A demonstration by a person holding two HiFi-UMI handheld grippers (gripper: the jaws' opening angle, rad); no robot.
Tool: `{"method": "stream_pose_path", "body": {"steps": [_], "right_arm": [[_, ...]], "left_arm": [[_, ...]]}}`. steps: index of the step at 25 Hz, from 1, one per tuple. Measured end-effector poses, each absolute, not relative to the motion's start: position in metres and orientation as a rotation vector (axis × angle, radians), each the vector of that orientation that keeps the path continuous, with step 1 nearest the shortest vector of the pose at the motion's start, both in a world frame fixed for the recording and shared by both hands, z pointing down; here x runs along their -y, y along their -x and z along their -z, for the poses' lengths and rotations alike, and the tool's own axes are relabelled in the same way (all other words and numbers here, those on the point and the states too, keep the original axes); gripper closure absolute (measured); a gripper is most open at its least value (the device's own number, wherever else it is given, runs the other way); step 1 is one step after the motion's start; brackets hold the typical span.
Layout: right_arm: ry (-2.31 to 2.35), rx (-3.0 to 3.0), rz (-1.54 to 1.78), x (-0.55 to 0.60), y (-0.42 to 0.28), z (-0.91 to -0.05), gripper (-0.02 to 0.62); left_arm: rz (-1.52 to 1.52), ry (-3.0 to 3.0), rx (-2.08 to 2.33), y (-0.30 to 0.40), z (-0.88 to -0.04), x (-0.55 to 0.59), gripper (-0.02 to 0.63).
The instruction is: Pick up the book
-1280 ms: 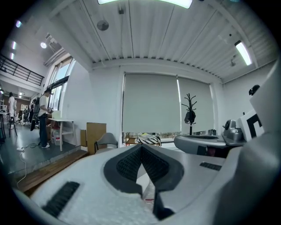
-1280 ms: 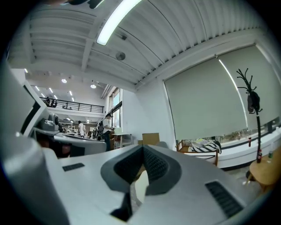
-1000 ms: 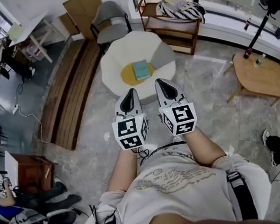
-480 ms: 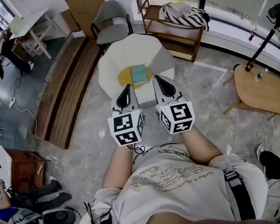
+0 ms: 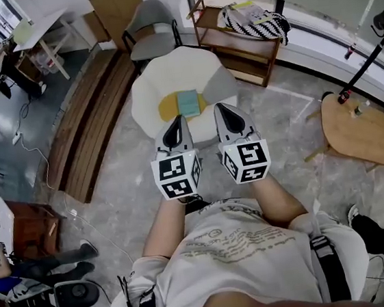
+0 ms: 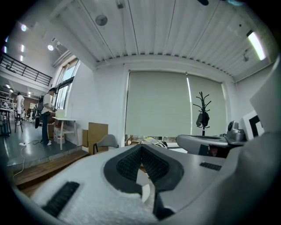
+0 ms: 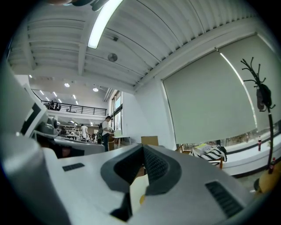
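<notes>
A teal book (image 5: 188, 103) lies flat on a yellow cushion (image 5: 170, 108) in the seat of a white armchair (image 5: 162, 77). My left gripper (image 5: 177, 119) and right gripper (image 5: 220, 108) are held side by side at about chest height and point at the chair. Their tips stand just short of its front edge in the head view. Both are shut with nothing between the jaws. In the left gripper view the left gripper (image 6: 141, 147) shows its pads meeting at the tip. The right gripper (image 7: 143, 147) looks the same in the right gripper view.
Behind the armchair stand a grey chair (image 5: 152, 30) and a wooden shelf (image 5: 235, 45) with a striped bag (image 5: 253, 14). A round wooden side table (image 5: 358, 127) and a black stand (image 5: 364, 61) are at right. A wooden platform (image 5: 95, 116) runs along the left.
Both grippers have travelled forward with the person toward the armchair, so the book lies a little nearer their tips. The jaws stay shut.
</notes>
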State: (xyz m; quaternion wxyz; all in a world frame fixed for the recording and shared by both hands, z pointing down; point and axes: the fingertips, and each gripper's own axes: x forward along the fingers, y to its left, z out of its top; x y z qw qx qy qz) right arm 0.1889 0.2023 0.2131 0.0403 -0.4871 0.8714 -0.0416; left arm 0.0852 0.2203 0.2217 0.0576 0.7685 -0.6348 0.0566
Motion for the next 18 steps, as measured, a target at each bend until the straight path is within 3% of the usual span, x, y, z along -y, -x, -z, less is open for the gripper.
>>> {"method": "stream_pose_path", "body": {"steps": [5,18], "right_arm": [[1.441,-2.706,0.136,-0.202,-0.208,-0.206,0.571],[1.432,-2.732,0.034,-0.156,-0.158,-0.216,0.571]], "left_arm": [[-0.174,-2.296,1.944,-0.109,-0.216,-0.22,0.587],[-0.187,-2.365,1.917,-0.068,-0.233,-0.171,0.588]]}}
